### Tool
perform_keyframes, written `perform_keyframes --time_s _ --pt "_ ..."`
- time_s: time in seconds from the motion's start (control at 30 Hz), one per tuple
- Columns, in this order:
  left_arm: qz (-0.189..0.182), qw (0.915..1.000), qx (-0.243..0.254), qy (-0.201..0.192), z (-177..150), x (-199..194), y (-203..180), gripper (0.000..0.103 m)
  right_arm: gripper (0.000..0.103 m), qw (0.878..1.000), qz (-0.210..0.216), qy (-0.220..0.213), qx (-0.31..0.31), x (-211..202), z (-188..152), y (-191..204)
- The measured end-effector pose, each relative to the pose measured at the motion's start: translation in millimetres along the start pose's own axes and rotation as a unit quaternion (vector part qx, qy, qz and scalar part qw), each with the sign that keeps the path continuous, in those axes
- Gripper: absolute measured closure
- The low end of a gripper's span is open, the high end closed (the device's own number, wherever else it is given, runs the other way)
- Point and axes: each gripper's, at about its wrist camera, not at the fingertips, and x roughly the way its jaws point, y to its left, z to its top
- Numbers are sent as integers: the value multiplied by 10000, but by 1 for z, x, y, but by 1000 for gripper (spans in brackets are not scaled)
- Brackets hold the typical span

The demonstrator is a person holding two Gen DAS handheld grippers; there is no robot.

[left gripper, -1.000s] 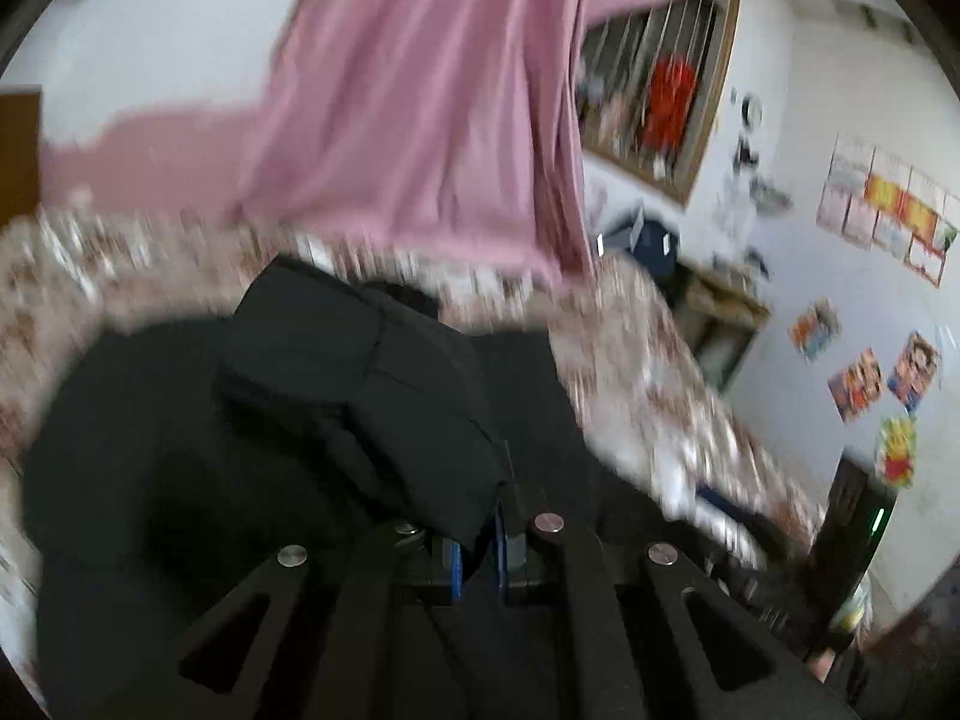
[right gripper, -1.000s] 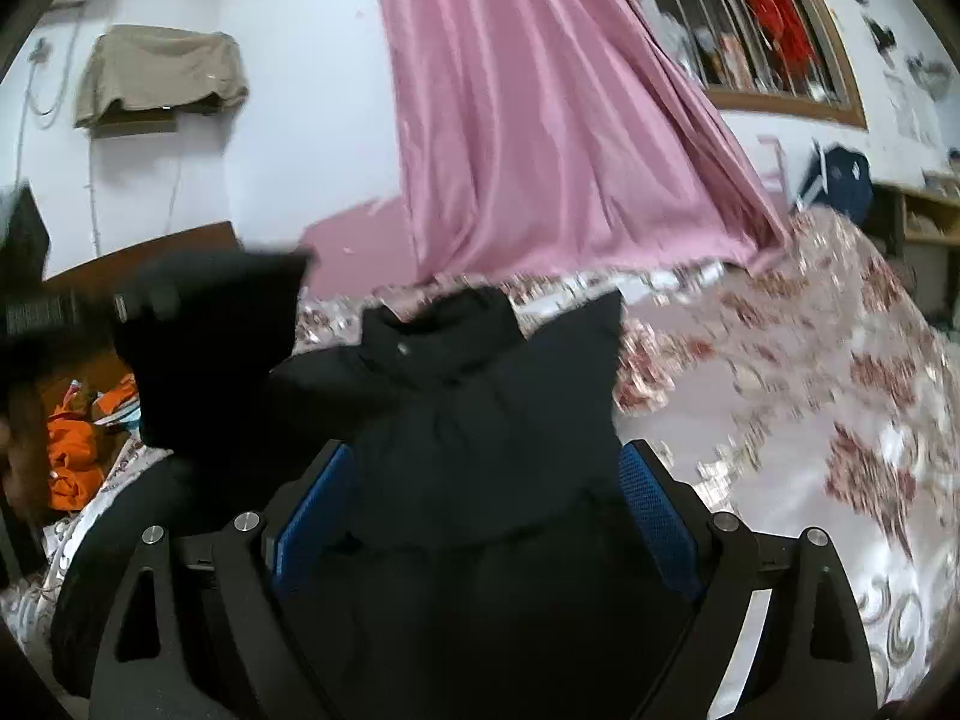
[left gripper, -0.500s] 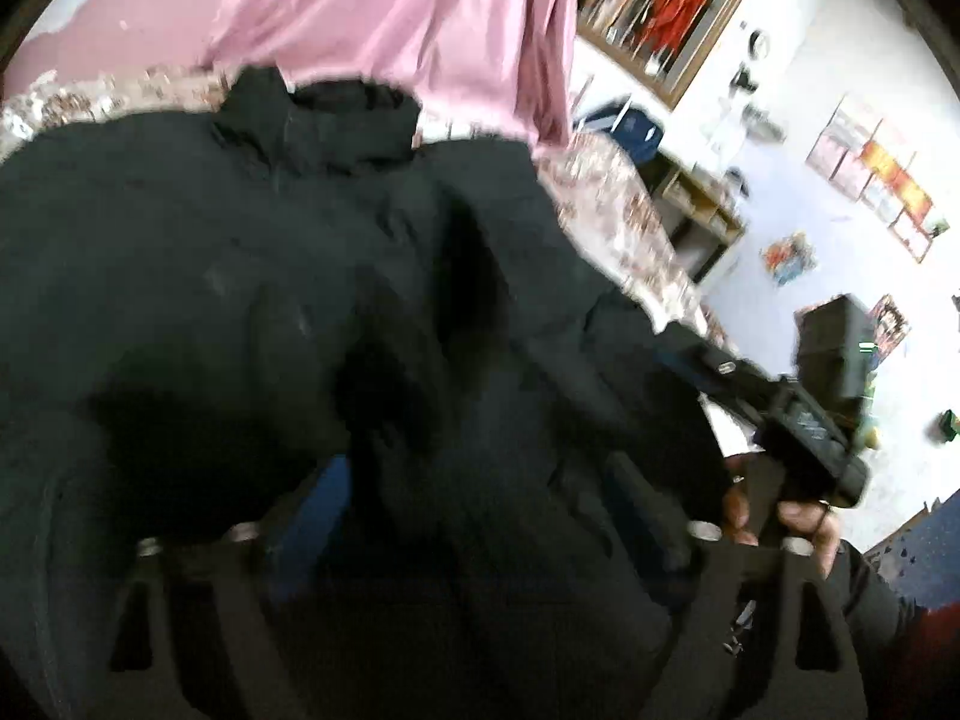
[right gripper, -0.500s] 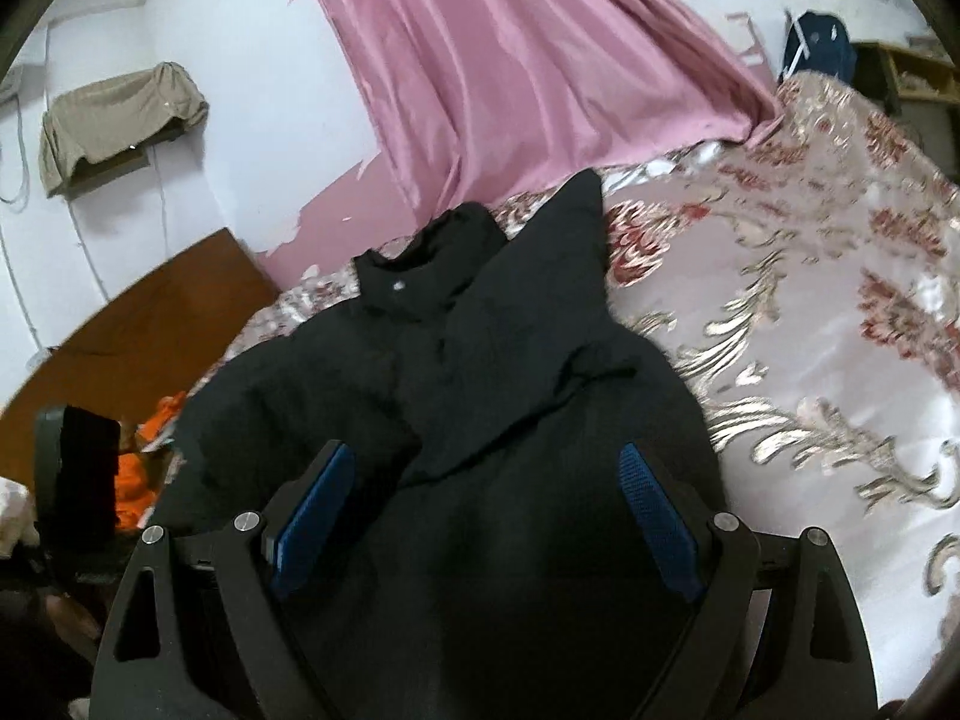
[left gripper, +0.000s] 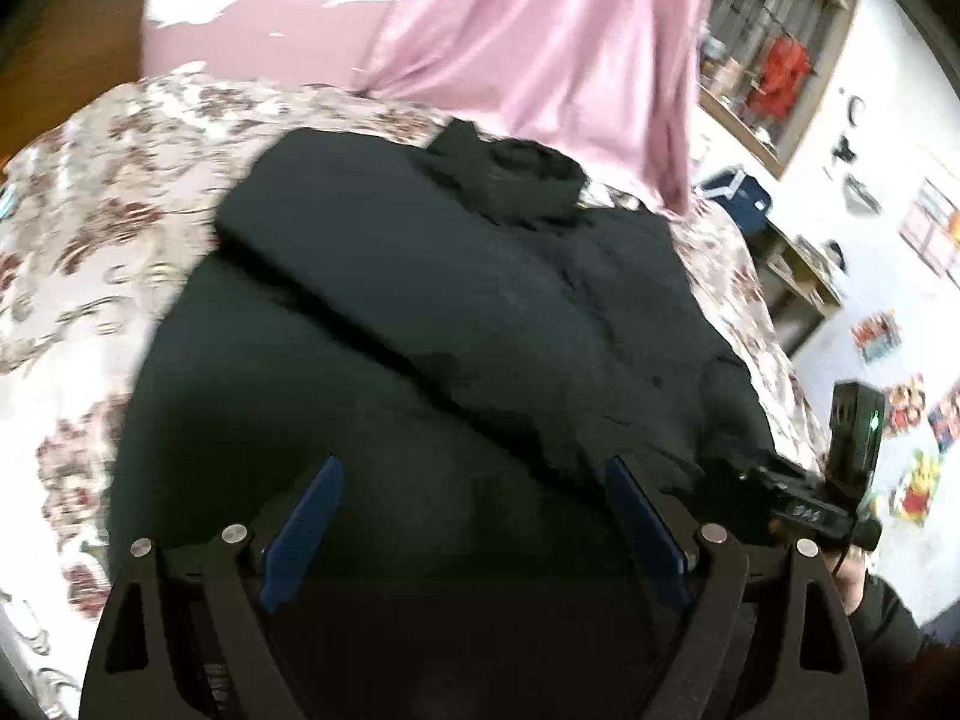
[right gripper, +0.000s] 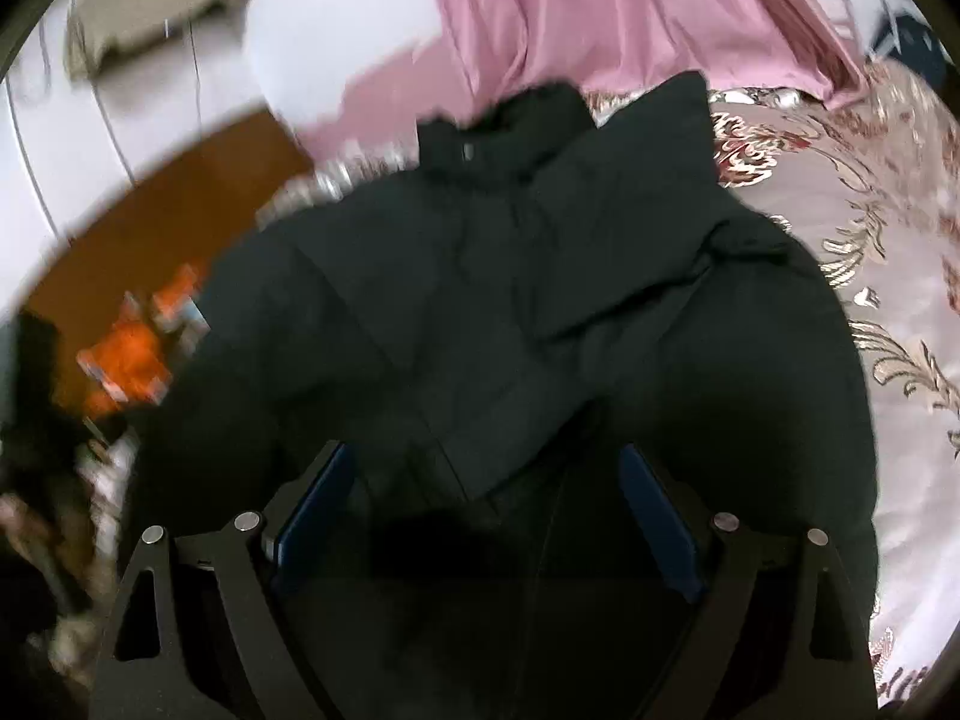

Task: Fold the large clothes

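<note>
Black padded jacket (left gripper: pixel 492 324) spread on bed, over floral bedspread (left gripper: pixel 102 222); collar (left gripper: pixel 516 177) at far end toward pink curtain (left gripper: pixel 558 54). Both sleeves folded in across the body: one sleeve (left gripper: pixel 360 240) lying diagonally in left wrist view, other sleeve (right gripper: pixel 636 192) angled up beside collar in right wrist view.

Left gripper (left gripper: pixel 474 516) low over near hem, jaws spread wide, blue pads clear on both sides; fabric lying between and beneath, not pinched. Nothing held. Right gripper (right gripper: pixel 486 504) likewise low over hem area, jaws wide but just been closing a little; dark fabric between the pads, no pad seen pressing on it. Right gripper (left gripper: pixel 798 492) also visible at right edge of left wrist view, hand behind it.

Judged step: reaching for hem to fold lower half up toward collar.

Risks from here:
- Thick padding, slippery shell: shallow pinch likely to catch top layer only, back panel left behind, fold uneven.
- Uneven lift between the two sides: hem skewed, fold line crooked.
- Fast lift: tucked sleeves sliding out, fold undone.
- Bedspread caught with hem if jaws dig too deep into soft bed.
- Black on black, frames blurred: hem edge hard to locate.
</note>
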Motion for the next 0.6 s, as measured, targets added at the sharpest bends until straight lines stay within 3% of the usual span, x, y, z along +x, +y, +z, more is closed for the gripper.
perform_keyframes --time_s 0.03,0.07,0.13,0.17,0.2,0.3,0.43,0.6 --pt "68 9999 -82 -36 2 -4 6 15 39 10000 -92 27 22 5 0 4" --pt "128 9998 -136 -82 3 -8 11 15 60 9999 -56 75 106 7 0 5" --pt "211 9996 -143 -157 5 -15 15 15 72 9987 21 290 429 16 3 2" --pt "280 9994 -91 -199 7 -19 16 15 90 9977 -47 325 586 20 4 0" --pt "339 9991 -36 -234 9 -19 17 15 101 9969 -9 352 704 23 5 -2" --pt "482 9983 108 -324 15 -22 16 15 101 9974 136 112 699 12 10 0" --pt "715 9964 187 -419 24 -21 16 15 102 9980 -141 -606 70 -24 33 17" --pt "847 9952 45 -484 42 -9 19 15 102 9774 -1097 -1762 -414 -73 78 18"
